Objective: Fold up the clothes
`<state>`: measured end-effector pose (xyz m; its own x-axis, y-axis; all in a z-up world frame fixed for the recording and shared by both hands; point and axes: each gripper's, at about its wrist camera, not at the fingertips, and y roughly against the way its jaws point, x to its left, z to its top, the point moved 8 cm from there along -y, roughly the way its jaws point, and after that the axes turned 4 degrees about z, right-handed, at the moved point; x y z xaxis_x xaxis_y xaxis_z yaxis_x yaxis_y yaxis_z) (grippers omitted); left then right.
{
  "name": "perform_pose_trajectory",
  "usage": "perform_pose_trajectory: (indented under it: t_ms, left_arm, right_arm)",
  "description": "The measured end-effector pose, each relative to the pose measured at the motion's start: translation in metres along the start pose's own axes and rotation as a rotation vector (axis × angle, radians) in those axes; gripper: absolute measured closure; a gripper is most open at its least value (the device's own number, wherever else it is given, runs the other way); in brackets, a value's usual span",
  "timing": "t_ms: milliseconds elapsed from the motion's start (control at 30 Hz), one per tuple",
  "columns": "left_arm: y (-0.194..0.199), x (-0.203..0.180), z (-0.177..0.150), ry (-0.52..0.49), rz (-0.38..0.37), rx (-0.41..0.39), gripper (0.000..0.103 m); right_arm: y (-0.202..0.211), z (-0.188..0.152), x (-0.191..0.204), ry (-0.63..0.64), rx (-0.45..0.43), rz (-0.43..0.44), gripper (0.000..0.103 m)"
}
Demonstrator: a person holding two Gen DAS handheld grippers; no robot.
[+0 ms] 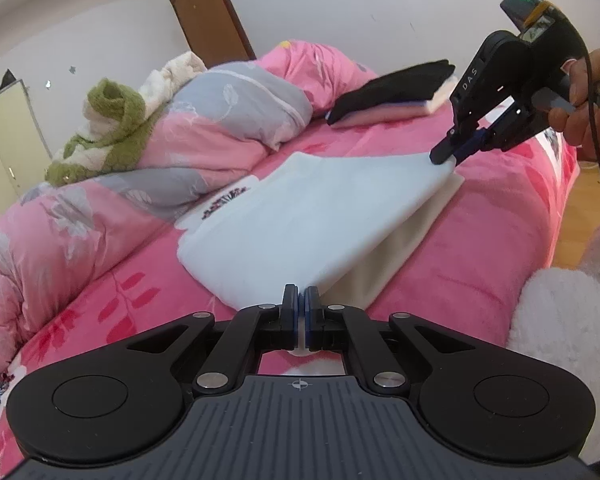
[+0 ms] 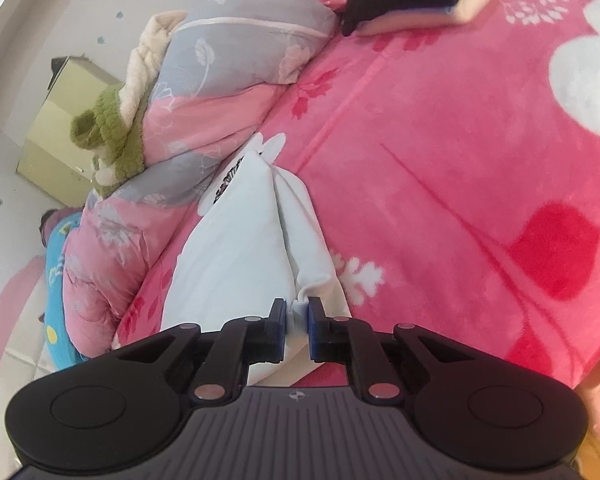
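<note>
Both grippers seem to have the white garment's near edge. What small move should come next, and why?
Probably lift both corners together and carry them toward the printed end. The left gripper and right gripper are each shut on the white garment, whose edge hangs raised off the pink bed cover, half folded.

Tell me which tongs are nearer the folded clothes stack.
Right. The right tongs grip the white garment just before the folded clothes stack; the left tongs grip its opposite end.

The black print (image 1: 226,202) on the white garment (image 1: 320,208) is too blurred to read, its far edge hidden under the quilt (image 1: 204,128).
</note>
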<state>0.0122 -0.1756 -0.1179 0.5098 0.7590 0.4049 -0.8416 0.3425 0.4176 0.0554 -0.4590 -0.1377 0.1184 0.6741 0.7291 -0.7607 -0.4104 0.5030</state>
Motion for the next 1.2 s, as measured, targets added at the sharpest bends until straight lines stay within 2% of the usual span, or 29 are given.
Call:
perform_pose_trajectory:
  t_ms: [133,267,533,733,1033,1100,1200]
  left_arm:
    - [-0.001,-0.004,-0.004,-0.016,0.005,0.015,0.101]
    - [-0.001,-0.005,-0.006,-0.034,0.043,0.032,0.093]
    - [-0.006,-0.005,-0.009,-0.024,0.107,0.066,0.088]
    - [-0.007,-0.013,-0.016,-0.083,0.146,0.082,0.080]
    - [-0.012,-0.009,-0.012,-0.054,0.170,0.065,0.079]
    - [-0.008,-0.004,-0.010,-0.010,0.176,0.053,0.079]
    - [-0.003,0.012,-0.009,0.113,0.185,0.060,0.080]
  right_arm:
    - [-0.008,-0.005,-0.009,0.005,0.024,-0.023,0.092]
    - [-0.009,-0.007,-0.012,0.009,0.021,-0.021,0.092]
    - [-0.008,-0.009,-0.010,0.007,0.018,-0.022,0.092]
    - [-0.008,-0.009,-0.011,0.008,0.020,-0.025,0.092]
    - [-0.010,-0.008,-0.011,0.011,0.024,-0.031,0.092]
    - [-0.010,-0.008,-0.012,0.010,0.024,-0.030,0.092]
    - [-0.010,-0.008,-0.012,0.008,0.024,-0.030,0.092]
